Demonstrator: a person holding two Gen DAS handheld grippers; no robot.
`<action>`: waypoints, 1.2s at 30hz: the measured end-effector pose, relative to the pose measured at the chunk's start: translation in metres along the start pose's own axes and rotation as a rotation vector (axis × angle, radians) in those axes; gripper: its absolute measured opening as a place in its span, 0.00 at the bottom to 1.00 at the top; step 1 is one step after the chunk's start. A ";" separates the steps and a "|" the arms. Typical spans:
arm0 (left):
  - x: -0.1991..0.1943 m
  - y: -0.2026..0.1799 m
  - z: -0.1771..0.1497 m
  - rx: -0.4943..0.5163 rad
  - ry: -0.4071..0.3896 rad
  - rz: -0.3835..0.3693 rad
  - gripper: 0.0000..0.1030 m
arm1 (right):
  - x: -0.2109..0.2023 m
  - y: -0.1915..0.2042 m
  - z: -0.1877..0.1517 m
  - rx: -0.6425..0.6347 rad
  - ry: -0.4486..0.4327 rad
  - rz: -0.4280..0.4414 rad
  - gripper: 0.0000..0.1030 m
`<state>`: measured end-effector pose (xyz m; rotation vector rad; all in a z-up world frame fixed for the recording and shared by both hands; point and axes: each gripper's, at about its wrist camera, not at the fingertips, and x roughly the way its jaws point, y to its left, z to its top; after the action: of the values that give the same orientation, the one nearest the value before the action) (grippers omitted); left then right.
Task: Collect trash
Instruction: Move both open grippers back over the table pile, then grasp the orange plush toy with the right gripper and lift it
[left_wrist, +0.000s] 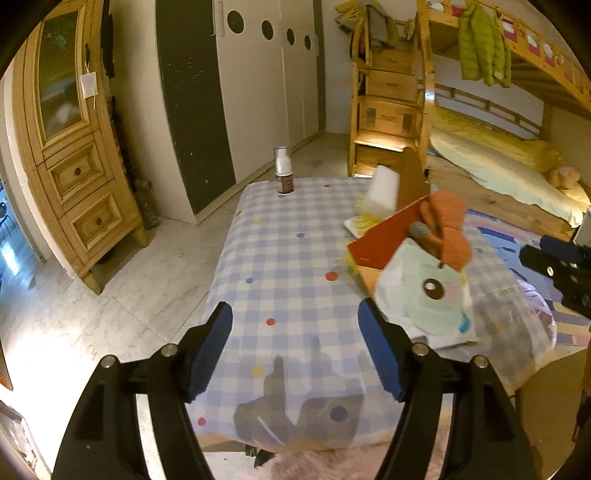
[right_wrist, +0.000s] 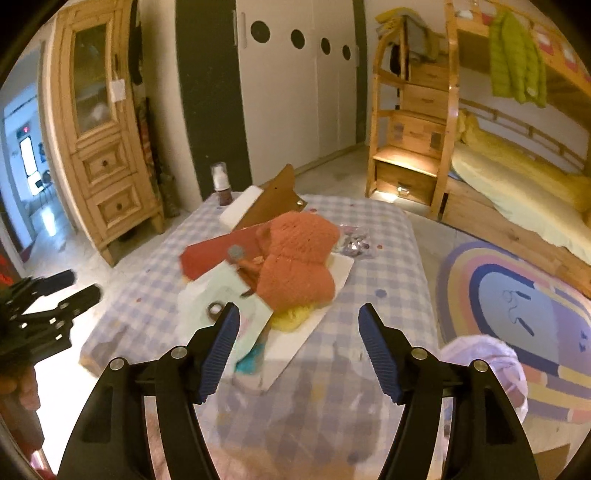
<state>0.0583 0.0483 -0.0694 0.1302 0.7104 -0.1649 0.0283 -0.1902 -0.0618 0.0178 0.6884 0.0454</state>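
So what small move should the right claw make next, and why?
Probably ease the right claw forward onto the orange knitted hat. Its jaws stand open and empty, and the hat tops the pile on the checkered tablecloth, straight ahead and uncovered.

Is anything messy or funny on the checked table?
Yes. A jumbled heap sits on the checked table: an orange knitted hat lies on top of a red card, papers and yellow fluff, all crooked and overlapping. The small bottle stands upright.
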 end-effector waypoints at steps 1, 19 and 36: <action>0.005 0.002 0.002 -0.005 0.001 0.005 0.67 | 0.005 0.001 0.003 -0.005 -0.001 0.000 0.63; 0.025 -0.002 0.004 0.024 0.030 -0.017 0.67 | 0.096 0.031 0.013 -0.168 0.133 0.001 0.40; -0.010 -0.049 -0.011 0.112 0.006 -0.121 0.73 | -0.007 -0.013 0.022 0.049 0.002 0.129 0.12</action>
<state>0.0347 0.0032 -0.0745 0.1949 0.7154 -0.3208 0.0372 -0.2033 -0.0402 0.1093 0.6900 0.1524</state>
